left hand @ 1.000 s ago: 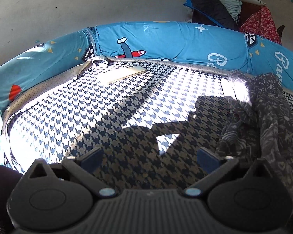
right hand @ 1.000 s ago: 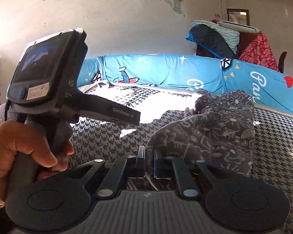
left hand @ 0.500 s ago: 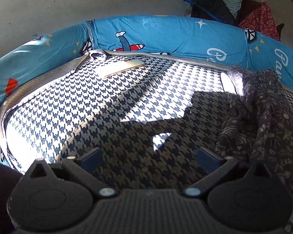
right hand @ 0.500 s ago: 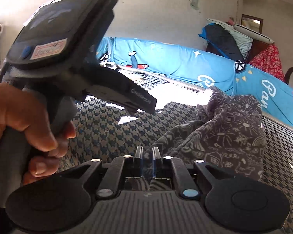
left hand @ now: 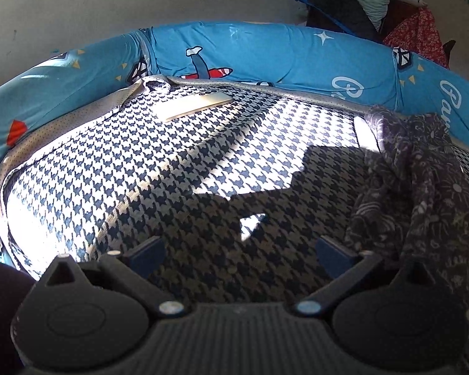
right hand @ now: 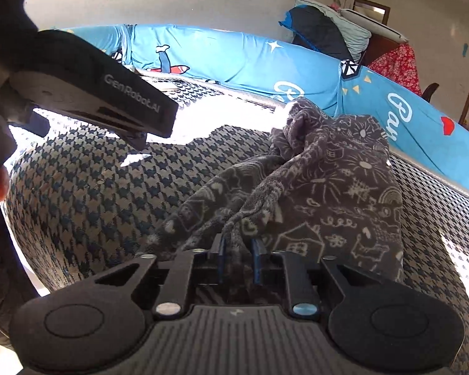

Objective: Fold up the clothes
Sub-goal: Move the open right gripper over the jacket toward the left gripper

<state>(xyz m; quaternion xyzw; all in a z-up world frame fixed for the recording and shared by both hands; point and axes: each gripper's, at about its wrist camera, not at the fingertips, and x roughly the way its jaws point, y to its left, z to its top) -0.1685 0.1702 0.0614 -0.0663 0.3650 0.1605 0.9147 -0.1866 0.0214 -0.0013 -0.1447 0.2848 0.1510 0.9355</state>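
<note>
A dark grey garment with white doodle print (right hand: 328,184) lies bunched on a houndstooth mattress (right hand: 78,193). My right gripper (right hand: 237,250) is nearly closed, with a fold of the garment's near edge between its blue pads. In the left wrist view the same garment (left hand: 422,187) lies at the right. My left gripper (left hand: 240,250) is open and empty, low over the mattress (left hand: 140,172), its right finger (left hand: 334,253) close to the cloth. The left gripper's body (right hand: 87,87) shows at the upper left of the right wrist view.
A blue padded bumper with cartoon planes (left hand: 265,56) rings the mattress. A gold phone (left hand: 194,106) lies near the far corner. Piled bedding and a red floral cloth (right hand: 397,62) sit behind the bumper. Bright sun falls on the mattress's left part.
The right gripper's jaws have parted slightly around the cloth and it moved closer over the garment. The left gripper edged forward and stayed open.
</note>
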